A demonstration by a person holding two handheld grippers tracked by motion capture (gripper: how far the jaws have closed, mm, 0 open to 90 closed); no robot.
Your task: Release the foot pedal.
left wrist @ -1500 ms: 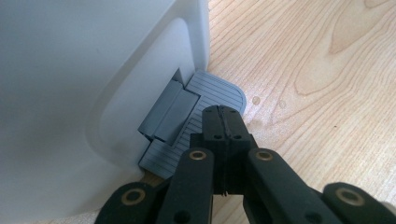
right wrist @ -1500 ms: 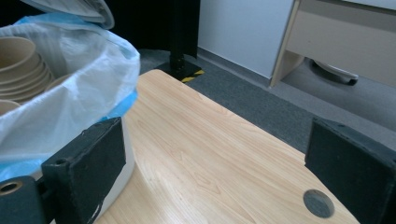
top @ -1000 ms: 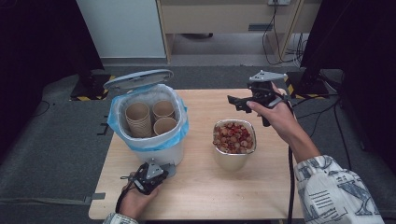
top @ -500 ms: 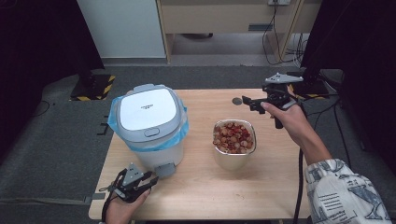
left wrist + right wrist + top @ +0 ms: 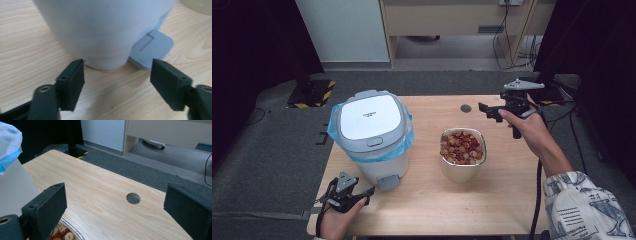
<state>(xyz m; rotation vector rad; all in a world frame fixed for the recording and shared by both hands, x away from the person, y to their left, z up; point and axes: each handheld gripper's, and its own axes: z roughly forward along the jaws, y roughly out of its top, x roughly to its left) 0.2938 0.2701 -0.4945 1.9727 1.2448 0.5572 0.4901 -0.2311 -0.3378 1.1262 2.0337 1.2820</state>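
A grey pedal bin (image 5: 374, 137) with a blue liner stands at the left of the wooden table (image 5: 427, 205), its lid down. Its foot pedal (image 5: 388, 182) juts out at the front. My left gripper (image 5: 353, 194) rests open on the table just in front of the bin; in the left gripper view the bin's base (image 5: 105, 32) and the pedal (image 5: 152, 48) lie beyond its jaws. A metal bowl (image 5: 462, 153) of reddish food pieces sits at centre right. My right gripper (image 5: 490, 108) hovers open above the table's far right, with nothing between its jaws.
A round cable hole (image 5: 466, 108) is cut into the table near its far edge, also seen as a hole (image 5: 133, 198) in the right gripper view. Grey carpet surrounds the table. A wooden cabinet (image 5: 452, 20) stands beyond it.
The bin's lid, up a second ago with paper cups showing inside, has come down. My left gripper drew back from the pedal toward the table's front. The right gripper shifted slightly right.
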